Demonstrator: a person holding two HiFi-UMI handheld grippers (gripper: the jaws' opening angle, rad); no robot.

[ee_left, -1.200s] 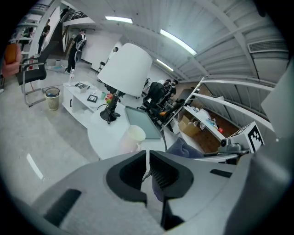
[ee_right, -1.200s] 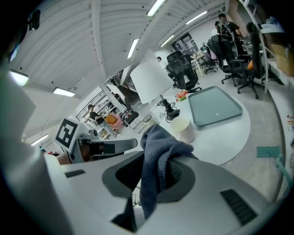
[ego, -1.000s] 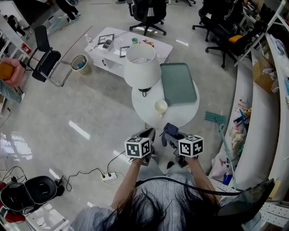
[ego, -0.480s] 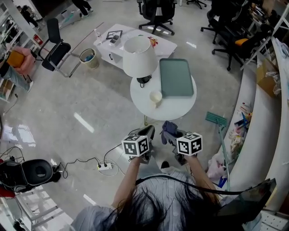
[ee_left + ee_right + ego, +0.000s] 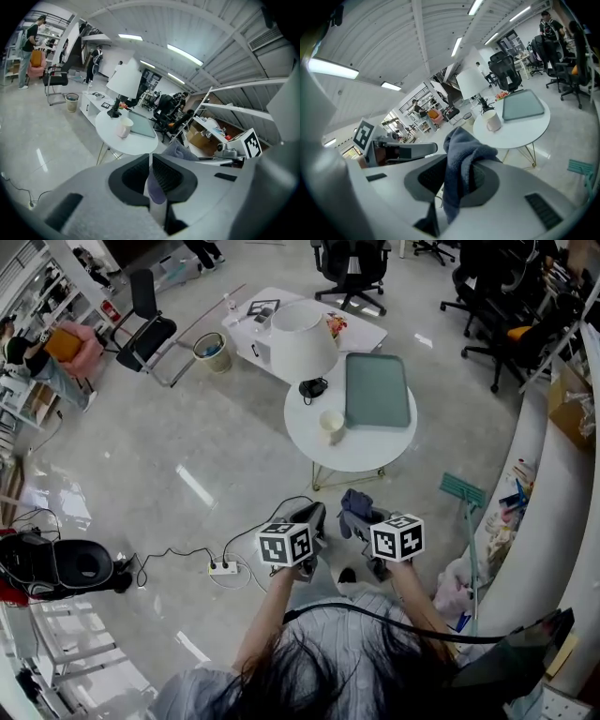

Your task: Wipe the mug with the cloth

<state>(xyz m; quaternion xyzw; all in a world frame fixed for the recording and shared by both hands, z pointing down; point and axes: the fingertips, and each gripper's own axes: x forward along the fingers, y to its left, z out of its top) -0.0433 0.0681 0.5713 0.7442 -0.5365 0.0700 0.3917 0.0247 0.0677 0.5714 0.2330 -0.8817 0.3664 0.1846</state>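
Office floor, round white bench [image 5: 375, 442] ahead carrying the mug [image 5: 330, 425], green tray [image 5: 377, 390] and lamp [image 5: 302, 341]. Mug stands near bench's left edge, well apart from both grippers. Left hand-held gripper [image 5: 150, 176] has jaws together, holding nothing. Right hand-held gripper [image 5: 457, 180] is clamped on the blue cloth [image 5: 461, 150].

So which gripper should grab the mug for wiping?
Left, probably. The right gripper is shut on the blue cloth, while the left gripper holds nothing, so it is free to take the mug on the round table.
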